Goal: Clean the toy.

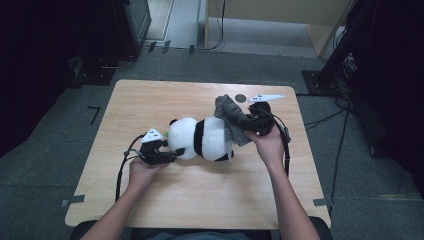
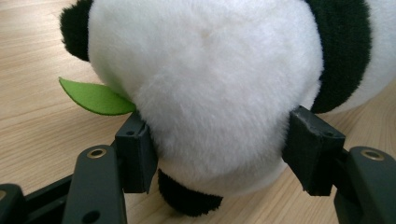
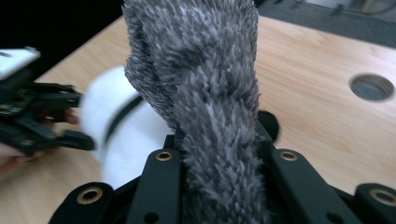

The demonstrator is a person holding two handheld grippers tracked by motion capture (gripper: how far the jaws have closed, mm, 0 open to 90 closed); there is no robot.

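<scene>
Pale wood table [image 1: 200, 195] carries a plush panda [image 1: 202, 140] lying on its side near the middle, and everything here is placed from that toy. On the near side of the panda the person's two forearms come in. At the panda's head end, the left claw [image 1: 172, 152] is pushed up against the white fur; in the left gripper view its two black jaws stand on either side of the round white head [image 2: 210, 88], both pads pressed into the plush, so the left claw [image 2: 217, 156] is pinching the panda. A green felt leaf [image 2: 95, 98] sticks out from under the head just beside one jaw, and a black ear [image 2: 74, 28] shows beyond it. At the panda's other end, the right claw [image 1: 250, 125] is pressed together on a grey shaggy cloth [image 1: 230, 120], which drapes over the toy's rump. In the right gripper view the cloth [image 3: 210, 93] rises from between the tight jaws of the right claw [image 3: 219, 154]. Beyond the panda, a small round hole [image 1: 241, 98] sits in the table's far part
</scene>
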